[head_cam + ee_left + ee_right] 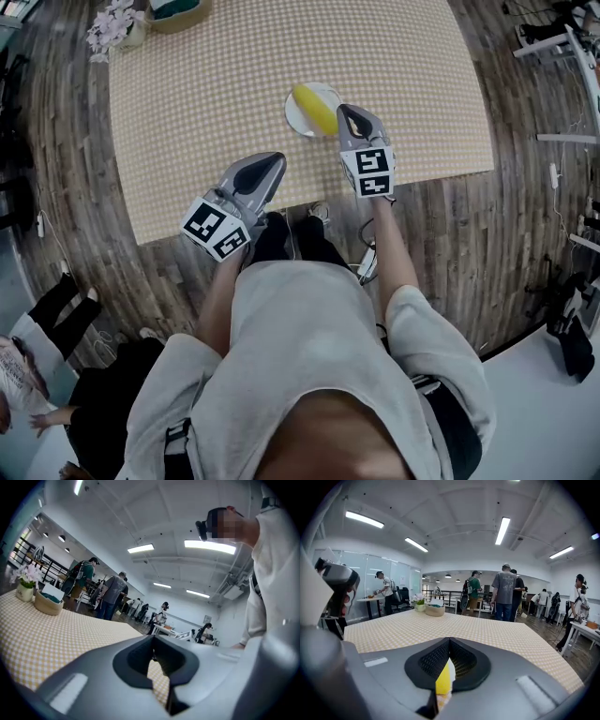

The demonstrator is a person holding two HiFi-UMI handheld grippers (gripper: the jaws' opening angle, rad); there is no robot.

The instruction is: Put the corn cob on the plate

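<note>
Take the placing itself as finished, judging by the head view: find the corn cob (314,108) lying on its side on the white plate (294,119), right of the middle of the counter (197,94) and toward its near edge. Read the right hand-held gripper (345,112) as fully closed and holding nothing, tip just beside the right side of the cob. In the right gripper view, notice only a strip of yellow beyond the slit under the joined jaws, not pinched between the pads. Read the left hand-held gripper (277,160) also as closed and empty, nearer to the body and to the left of the plate, showing only the checked cloth behind its jaws. For the step in hand, most likely the drawing back after release, lift straight up first and pull toward the near edge only after clearing the cob, so as not to brush the rounded side and roll it off the shallow plate. Keep the jaws together during this, leaving no open finger to catch the rim. Go slowly close to the plate, probably light and easy to push along the cloth. Keep the left one low and to its own side, away from the path of the right. Before counting the task as complete, check for a cob resting steady, not rocking. Pay no attention to the basket (176,11) and the flower pot (114,28) at the far left corner, well apart from all this.
</note>
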